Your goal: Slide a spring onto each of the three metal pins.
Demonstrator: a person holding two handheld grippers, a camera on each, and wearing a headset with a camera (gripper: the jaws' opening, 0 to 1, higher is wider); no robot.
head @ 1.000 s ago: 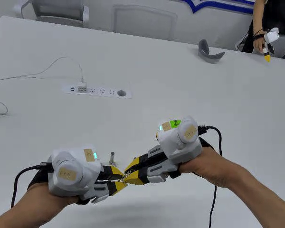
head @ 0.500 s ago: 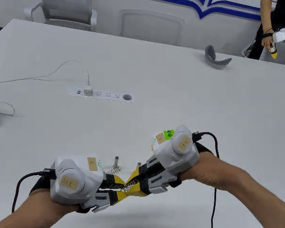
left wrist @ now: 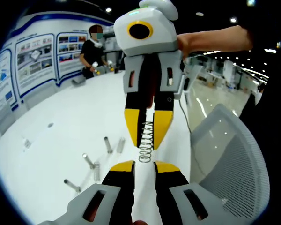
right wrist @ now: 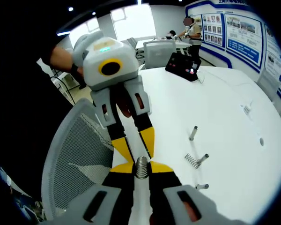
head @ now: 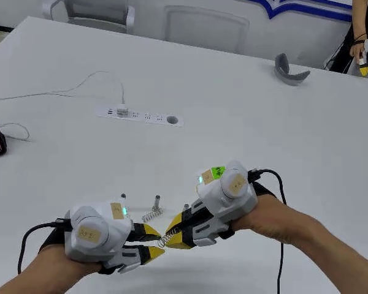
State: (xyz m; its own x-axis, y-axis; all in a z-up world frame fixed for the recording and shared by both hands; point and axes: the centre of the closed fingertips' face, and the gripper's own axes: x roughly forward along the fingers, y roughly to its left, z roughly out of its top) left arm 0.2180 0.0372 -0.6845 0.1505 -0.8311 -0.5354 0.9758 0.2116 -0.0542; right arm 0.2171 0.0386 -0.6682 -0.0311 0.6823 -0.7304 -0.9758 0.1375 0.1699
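Now slightly further apart, the right gripper [head: 173, 231] pinches the spring [left wrist: 145, 138]; the left gripper [head: 151, 241] has its fingers parted. Best to line the spring up straight over a pin [head: 156, 203].

This looks like an open-plan office or company showroom. A long white meeting table [head: 264, 122] carries a power strip [head: 141, 116], with grey office chairs [head: 202, 27] drawn up along its far side. Blue-trimmed display boards [right wrist: 234, 26] of photos and text line the wall, spotlights [left wrist: 108, 9] dot the dark ceiling, and a person [left wrist: 91, 49] stands by the boards.
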